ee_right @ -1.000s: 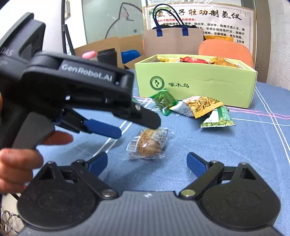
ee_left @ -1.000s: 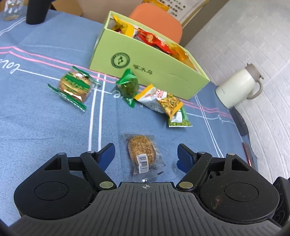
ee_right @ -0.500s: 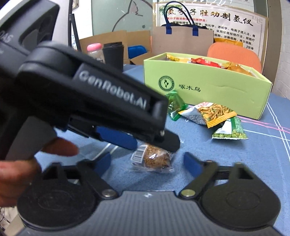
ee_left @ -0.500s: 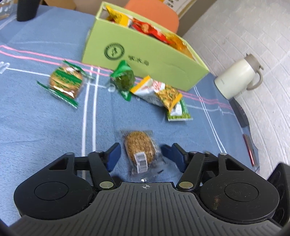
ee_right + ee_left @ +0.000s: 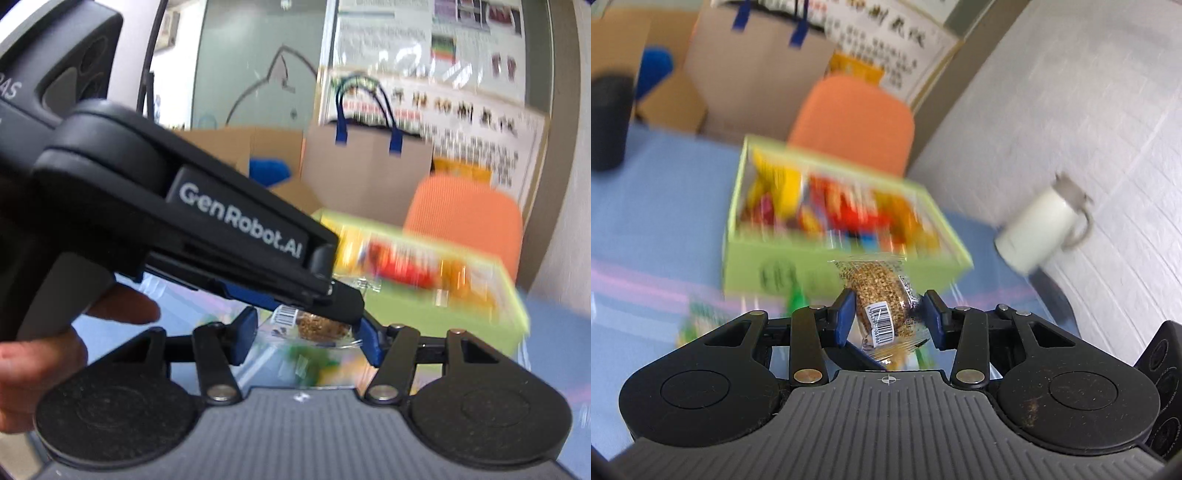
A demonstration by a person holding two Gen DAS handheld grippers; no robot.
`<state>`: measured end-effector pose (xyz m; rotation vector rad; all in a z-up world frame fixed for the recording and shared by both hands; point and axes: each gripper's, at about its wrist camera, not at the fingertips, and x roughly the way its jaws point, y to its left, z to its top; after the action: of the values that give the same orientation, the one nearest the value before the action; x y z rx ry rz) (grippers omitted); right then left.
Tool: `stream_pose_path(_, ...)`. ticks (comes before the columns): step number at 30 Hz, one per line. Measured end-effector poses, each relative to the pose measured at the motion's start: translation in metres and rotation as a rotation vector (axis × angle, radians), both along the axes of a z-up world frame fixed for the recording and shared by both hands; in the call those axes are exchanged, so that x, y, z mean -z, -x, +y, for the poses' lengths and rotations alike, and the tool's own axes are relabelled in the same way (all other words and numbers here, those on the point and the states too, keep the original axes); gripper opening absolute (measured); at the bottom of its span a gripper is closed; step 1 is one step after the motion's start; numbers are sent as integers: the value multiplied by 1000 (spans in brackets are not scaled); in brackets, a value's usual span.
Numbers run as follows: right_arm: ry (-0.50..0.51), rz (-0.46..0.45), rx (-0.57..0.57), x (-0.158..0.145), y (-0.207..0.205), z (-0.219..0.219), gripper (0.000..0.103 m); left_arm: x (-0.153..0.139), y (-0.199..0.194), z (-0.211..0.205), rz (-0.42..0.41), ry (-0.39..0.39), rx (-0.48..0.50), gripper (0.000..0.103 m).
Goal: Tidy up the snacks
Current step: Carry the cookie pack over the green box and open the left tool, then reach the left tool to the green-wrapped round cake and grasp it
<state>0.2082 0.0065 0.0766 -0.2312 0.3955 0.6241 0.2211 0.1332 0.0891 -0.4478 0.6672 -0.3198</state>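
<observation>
My left gripper (image 5: 888, 317) closes on the clear-wrapped brown sesame cake (image 5: 882, 291), lifted near the open green snack box (image 5: 827, 266); my right gripper's (image 5: 308, 338) half-open blue pads flank it, contact unclear.

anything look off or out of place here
Both grippers have their fingers around the same wrapped seed cake: the closing left gripper grips it, and the right gripper flanks its wrapper. Otherwise nothing stands out.
</observation>
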Motion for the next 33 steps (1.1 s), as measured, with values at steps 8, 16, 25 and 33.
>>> stream_pose_path(8, -27, 32, -36, 7, -90, 26, 63, -3, -85, 28, 28, -24, -87, 20)
stream_pose_path(16, -68, 31, 1, 7, -102, 16, 78, 9, -97, 47, -5, -10, -111, 44)
stream_pose_path(25, -106, 68, -95, 14, -9, 0, 93, 20, -19, 94, -60, -31, -160, 61)
stream_pose_path(33, 43, 295, -213, 78, 10, 59, 93, 84, -19, 114, 208, -7, -113, 40)
